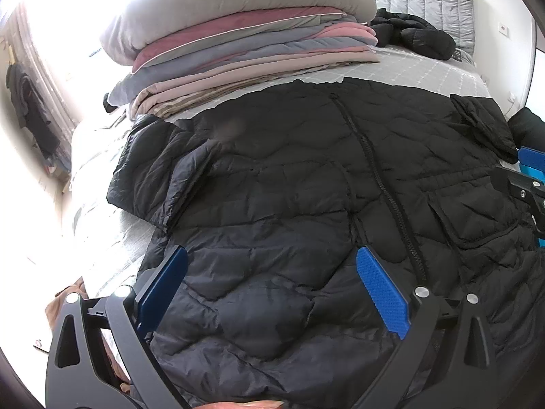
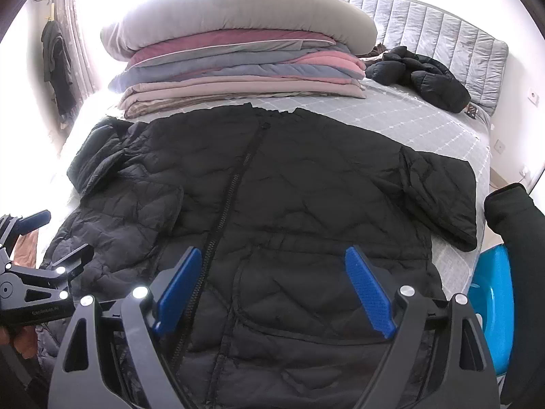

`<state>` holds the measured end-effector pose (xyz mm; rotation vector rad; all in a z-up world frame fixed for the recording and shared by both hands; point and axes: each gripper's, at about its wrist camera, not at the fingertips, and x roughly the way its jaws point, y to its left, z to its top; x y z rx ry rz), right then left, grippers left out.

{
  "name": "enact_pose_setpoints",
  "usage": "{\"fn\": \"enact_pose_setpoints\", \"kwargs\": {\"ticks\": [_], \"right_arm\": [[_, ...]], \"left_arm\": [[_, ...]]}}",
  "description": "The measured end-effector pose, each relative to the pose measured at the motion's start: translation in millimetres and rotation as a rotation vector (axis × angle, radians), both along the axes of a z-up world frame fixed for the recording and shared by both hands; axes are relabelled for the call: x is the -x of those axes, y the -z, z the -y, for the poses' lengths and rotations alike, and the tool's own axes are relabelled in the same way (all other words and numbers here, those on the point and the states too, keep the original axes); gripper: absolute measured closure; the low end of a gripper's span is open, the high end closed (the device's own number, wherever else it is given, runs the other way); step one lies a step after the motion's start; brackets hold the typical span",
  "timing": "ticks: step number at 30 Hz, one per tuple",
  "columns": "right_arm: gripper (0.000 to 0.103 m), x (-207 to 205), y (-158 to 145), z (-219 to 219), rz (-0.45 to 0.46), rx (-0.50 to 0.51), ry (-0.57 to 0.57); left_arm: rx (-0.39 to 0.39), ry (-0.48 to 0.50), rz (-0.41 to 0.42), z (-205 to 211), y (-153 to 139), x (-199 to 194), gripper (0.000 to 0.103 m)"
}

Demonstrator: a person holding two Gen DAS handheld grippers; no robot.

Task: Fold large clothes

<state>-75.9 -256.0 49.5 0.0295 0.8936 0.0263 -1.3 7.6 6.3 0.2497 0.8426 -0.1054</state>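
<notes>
A large black quilted jacket (image 1: 306,187) lies spread front-up on the bed, zipper running down its middle, collar towards the far side. Both sleeves are folded in over its sides. It also fills the right wrist view (image 2: 289,187). My left gripper (image 1: 272,262) is open and empty, hovering over the jacket's lower left part. My right gripper (image 2: 272,259) is open and empty over the lower right part, near a front pocket. The right gripper shows at the right edge of the left wrist view (image 1: 524,184), and the left gripper at the left edge of the right wrist view (image 2: 37,272).
A stack of folded blankets and a pillow (image 2: 238,58) sits just beyond the jacket's collar. Another black puffy garment (image 2: 419,75) lies by the grey headboard (image 2: 453,41). The grey checked bed sheet (image 2: 408,119) shows at far right. A blue stool (image 2: 494,306) stands at the bed's right.
</notes>
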Motion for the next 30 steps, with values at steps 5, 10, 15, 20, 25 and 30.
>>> {"fn": "enact_pose_setpoints", "kwargs": {"ticks": [5, 10, 15, 20, 25, 30], "right_arm": [[0.020, 0, 0, -1, 0.006, 0.009, -0.003], [0.006, -7, -29, 29, 0.143, 0.197, 0.093], [0.007, -25, -13, 116, 0.096, 0.095, 0.319], [0.007, -36, 27, 132, -0.005, 0.144, 0.292], [0.007, -43, 32, 135, 0.039, 0.167, 0.282], [0.007, -62, 34, 144, 0.063, 0.200, 0.280]], "left_arm": [[-0.006, 0.002, -0.003, 2, 1, -1, 0.007], [-0.006, -0.004, -0.012, 1, 3, -1, 0.007], [-0.002, -0.009, -0.013, -1, 4, -2, 0.007], [0.005, -0.005, -0.013, 2, 4, -2, 0.007], [-0.010, 0.006, -0.023, 5, 8, -1, 0.007], [0.000, -0.004, -0.036, -1, 9, -3, 0.007]]}}
